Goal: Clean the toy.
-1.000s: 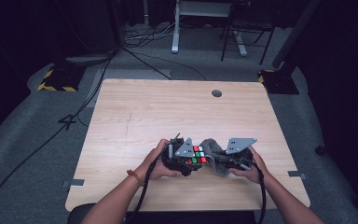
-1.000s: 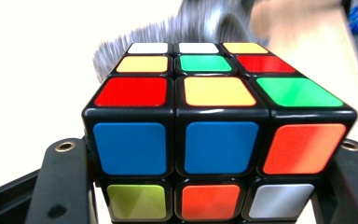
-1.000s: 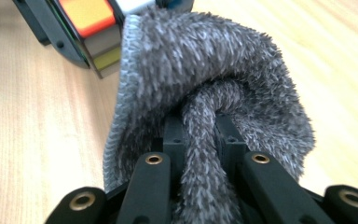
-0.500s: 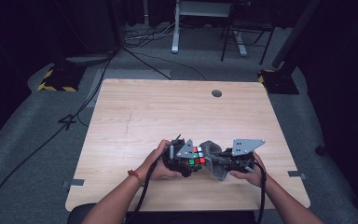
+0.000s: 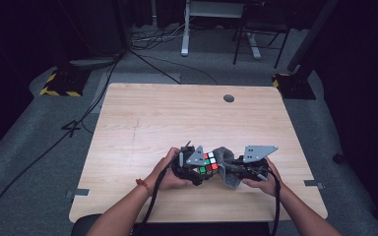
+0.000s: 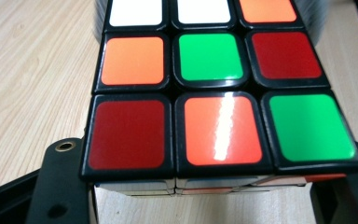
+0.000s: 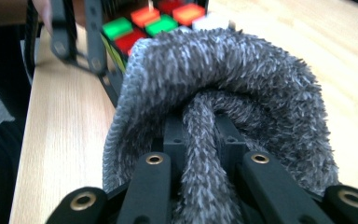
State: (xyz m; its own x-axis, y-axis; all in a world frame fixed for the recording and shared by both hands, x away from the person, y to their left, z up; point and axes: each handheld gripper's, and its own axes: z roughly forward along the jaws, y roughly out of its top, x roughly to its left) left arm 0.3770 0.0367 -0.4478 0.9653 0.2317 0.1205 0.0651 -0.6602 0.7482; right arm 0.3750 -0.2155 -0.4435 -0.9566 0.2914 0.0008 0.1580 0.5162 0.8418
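Note:
A scrambled puzzle cube (image 5: 207, 163) with red, green, orange and white stickers is held just above the near edge of the table. My left gripper (image 5: 200, 170) is shut on the cube (image 6: 214, 93), one black jaw on each side, and the jaws have just closed tighter on it. My right gripper (image 5: 235, 172) is shut on a fuzzy grey cloth (image 7: 223, 79), a fold of it pinched between the jaws (image 7: 200, 135). The cloth (image 5: 225, 154) bulges forward and touches the cube (image 7: 163, 21) on its right side.
The light wooden table (image 5: 177, 118) has a round cable hole (image 5: 229, 98) near its far edge. Beyond it, black cables (image 5: 142, 59) cross the grey floor, with a white desk leg (image 5: 184, 29) and hazard-striped bases (image 5: 59, 83) behind.

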